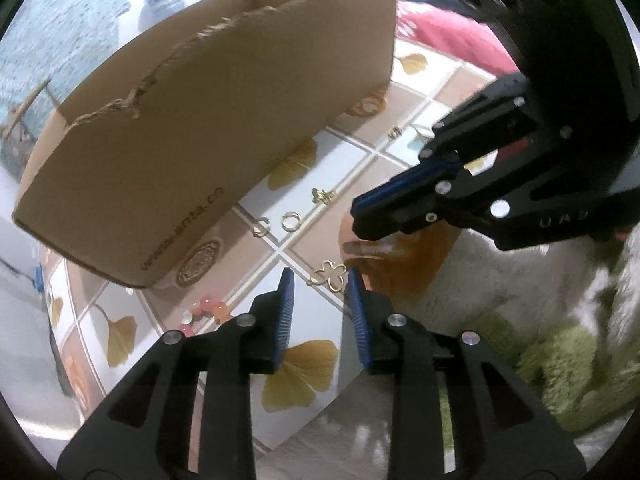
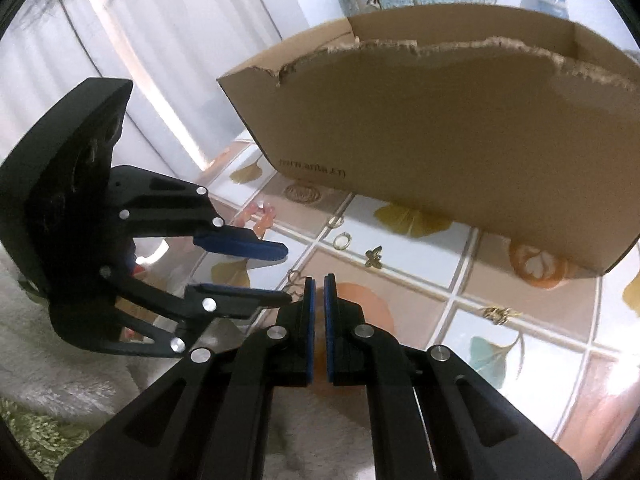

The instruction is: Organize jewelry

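Jewelry lies scattered on the leaf-patterned tabletop in front of the torn cardboard box: a gold flower-shaped piece, two rings, a small butterfly charm and pink beads. The left gripper hangs over the flower piece with its fingers apart and nothing clamped; the piece sits just ahead of the tips. The right gripper waits beside it, fingers together and empty. A good pickup likely means straddling the thin metal squarely, pressing the tips to the surface, then closing gently so it does not skid away
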`<state>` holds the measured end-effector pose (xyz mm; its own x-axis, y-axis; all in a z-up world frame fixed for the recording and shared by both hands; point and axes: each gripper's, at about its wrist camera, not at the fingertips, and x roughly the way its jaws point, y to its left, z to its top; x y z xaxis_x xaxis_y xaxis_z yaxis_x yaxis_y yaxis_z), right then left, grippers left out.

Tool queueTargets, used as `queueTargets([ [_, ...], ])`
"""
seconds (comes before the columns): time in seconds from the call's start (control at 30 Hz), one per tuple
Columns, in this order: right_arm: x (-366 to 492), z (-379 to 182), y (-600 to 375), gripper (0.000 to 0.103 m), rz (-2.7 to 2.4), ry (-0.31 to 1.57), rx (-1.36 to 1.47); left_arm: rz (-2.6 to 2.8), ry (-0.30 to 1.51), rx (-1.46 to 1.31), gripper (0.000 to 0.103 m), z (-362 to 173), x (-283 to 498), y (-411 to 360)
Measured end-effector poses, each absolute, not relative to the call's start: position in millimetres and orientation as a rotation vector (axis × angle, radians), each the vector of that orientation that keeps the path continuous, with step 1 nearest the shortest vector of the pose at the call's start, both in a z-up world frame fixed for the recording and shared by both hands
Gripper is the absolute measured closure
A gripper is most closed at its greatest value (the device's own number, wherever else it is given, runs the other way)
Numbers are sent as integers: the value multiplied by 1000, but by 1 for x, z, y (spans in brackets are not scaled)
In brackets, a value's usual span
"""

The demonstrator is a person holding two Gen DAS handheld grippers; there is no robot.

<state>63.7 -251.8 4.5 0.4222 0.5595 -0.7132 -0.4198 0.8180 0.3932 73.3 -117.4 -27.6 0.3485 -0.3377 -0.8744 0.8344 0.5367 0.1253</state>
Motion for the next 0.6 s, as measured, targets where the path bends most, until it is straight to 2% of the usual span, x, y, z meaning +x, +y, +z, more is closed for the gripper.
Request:
queueTargets([
  [0.2, 74, 3, -247, 98, 628, 974, 187, -890, 923, 648, 77, -28, 81, -119],
  [0.37, 74, -8, -246, 98, 636, 996, 198, -952, 937, 682, 86, -28, 82, -122],
  [0.6, 75, -14, -247, 98, 630, 1005, 216, -976, 970, 706, 88, -28, 86, -128],
])
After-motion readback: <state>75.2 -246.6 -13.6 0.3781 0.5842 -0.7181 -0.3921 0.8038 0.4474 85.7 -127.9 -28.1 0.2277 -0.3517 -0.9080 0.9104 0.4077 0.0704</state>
